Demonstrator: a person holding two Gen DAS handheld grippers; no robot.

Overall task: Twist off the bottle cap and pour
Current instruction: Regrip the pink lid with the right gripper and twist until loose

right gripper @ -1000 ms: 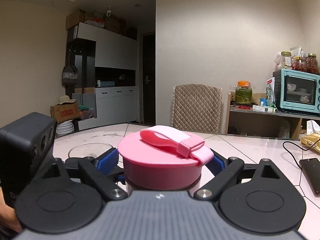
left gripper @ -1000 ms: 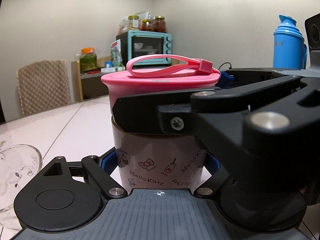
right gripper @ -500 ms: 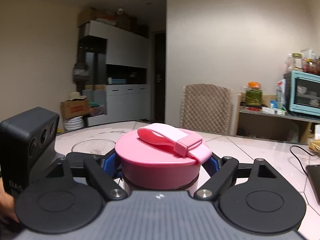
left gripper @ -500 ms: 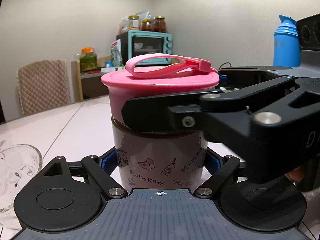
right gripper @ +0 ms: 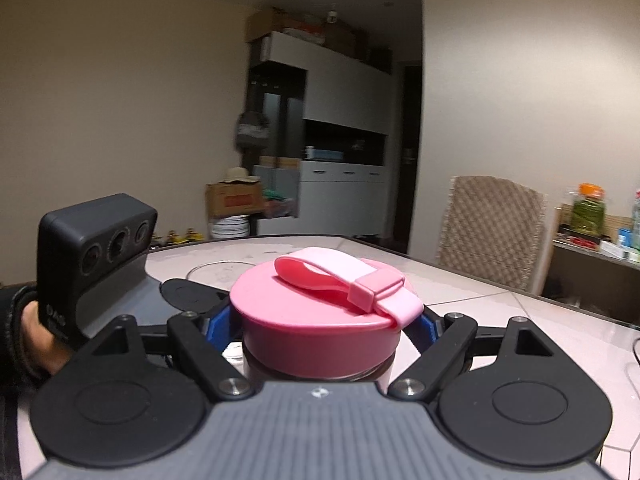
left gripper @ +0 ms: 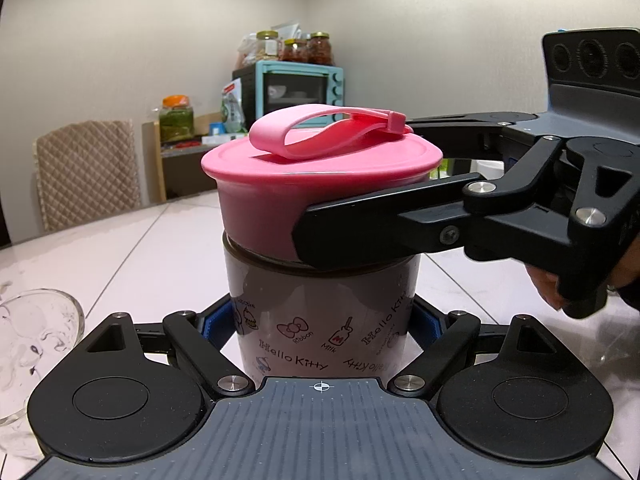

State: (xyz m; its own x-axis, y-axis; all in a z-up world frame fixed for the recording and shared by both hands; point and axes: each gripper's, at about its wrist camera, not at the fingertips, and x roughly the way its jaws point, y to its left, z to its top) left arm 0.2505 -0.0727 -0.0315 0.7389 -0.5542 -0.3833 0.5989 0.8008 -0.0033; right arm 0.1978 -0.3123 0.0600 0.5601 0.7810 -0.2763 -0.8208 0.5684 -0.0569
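Observation:
A Hello Kitty bottle [left gripper: 320, 312] with a wide pink cap [left gripper: 280, 184] and pink strap stands upright on the pale table. My left gripper [left gripper: 320, 320] is shut on the bottle's body, its blue pads pressed to both sides. My right gripper [right gripper: 320, 320] is shut on the pink cap [right gripper: 316, 320] and reaches in from the right in the left wrist view, its black fingers [left gripper: 360, 232] clamped around the cap's lower rim. The left gripper's camera block [right gripper: 92, 256] shows at left in the right wrist view.
A clear glass bowl [left gripper: 32, 340] stands on the table left of the bottle; it also shows behind the cap in the right wrist view [right gripper: 216, 270]. A quilted chair [left gripper: 86, 172] and a shelf with a teal oven [left gripper: 304, 88] are beyond the table.
My right gripper has swung around the bottle, turning the pink cap with it; the strap has rotated. The left gripper and bottle body have stayed put.

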